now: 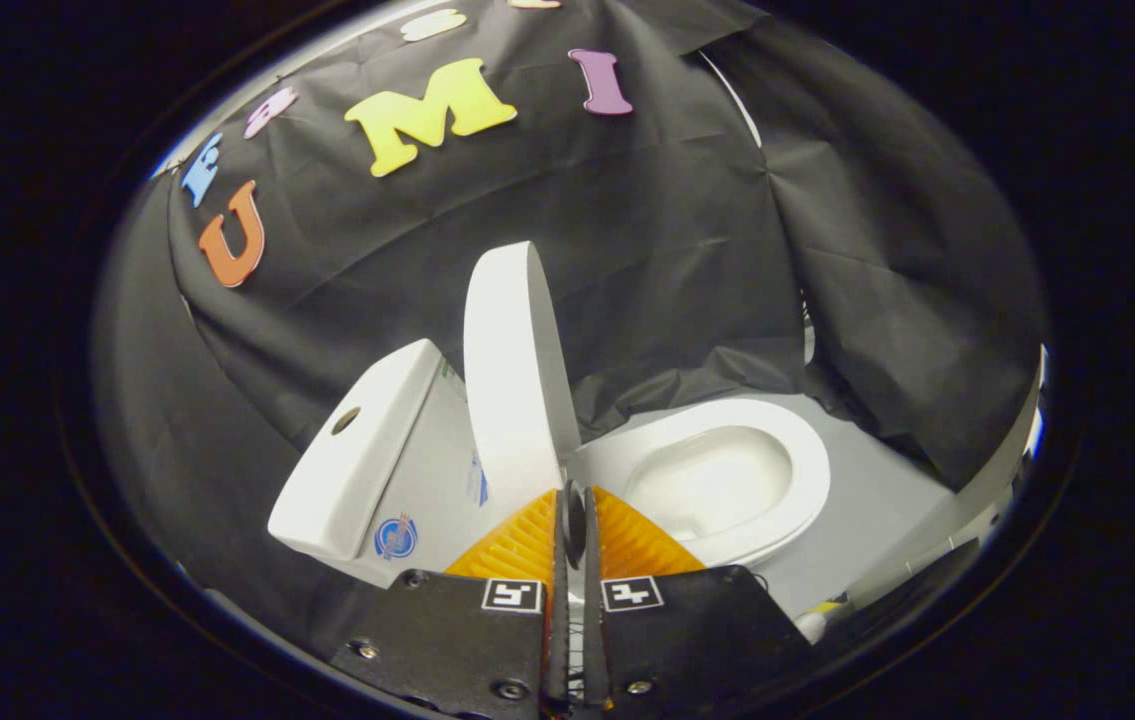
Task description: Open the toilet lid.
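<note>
The toilet (pixel 727 470) stands against the black cloth wall (pixel 667 230), a smooth, glossy white body of hard ceramic, turned so its length runs from the tank at about nine o'clock of the fingers to the bowl at about two o'clock. The tank (pixel 367 460) is a boxy block with rounded corners and a round flush button on top. The seat ring, a broad oval around the pale hollow of the bowl, lies flat and bare. The toilet lid (pixel 512 370) is raised nearly upright at twelve o'clock, just beyond the fingertips, a thin, smooth, rounded slab seen almost edge-on beside the tank; I judge it stands so because the opening is all but done. The gripper (pixel 573 500) has its ridged, wedge-shaped fingers pressed together, with the lid's lower edge seemingly pinched at their tips, though I cannot tell that for sure.
</note>
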The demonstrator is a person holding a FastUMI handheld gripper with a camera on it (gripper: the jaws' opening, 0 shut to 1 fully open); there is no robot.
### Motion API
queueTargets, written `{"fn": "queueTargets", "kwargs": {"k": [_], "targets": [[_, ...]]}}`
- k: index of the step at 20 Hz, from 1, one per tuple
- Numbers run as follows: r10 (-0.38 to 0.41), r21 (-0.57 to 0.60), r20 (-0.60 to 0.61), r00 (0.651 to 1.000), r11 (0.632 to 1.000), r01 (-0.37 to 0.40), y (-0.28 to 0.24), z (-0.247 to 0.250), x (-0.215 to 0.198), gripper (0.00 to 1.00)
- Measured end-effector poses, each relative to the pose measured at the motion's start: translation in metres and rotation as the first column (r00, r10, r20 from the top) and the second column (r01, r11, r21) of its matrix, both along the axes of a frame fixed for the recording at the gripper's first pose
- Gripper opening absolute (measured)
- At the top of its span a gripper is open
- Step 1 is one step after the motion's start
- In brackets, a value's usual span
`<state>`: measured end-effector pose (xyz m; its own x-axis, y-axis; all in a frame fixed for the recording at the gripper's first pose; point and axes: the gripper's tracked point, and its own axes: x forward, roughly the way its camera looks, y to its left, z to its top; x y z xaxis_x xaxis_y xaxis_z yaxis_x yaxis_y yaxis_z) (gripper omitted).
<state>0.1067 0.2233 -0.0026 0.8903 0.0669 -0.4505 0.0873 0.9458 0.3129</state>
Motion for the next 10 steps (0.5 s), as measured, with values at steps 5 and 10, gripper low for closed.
{"fn": "queueTargets", "kwargs": {"k": [5, 10], "targets": [[0.005, -0.062, 0.005, 1.0, 0.998, -0.005, 0.016, 0.002, 0.0, 0.09], [0.008, -0.119, 0.008, 1.0, 0.993, -0.007, 0.032, 0.005, -0.001, 0.09]]}}
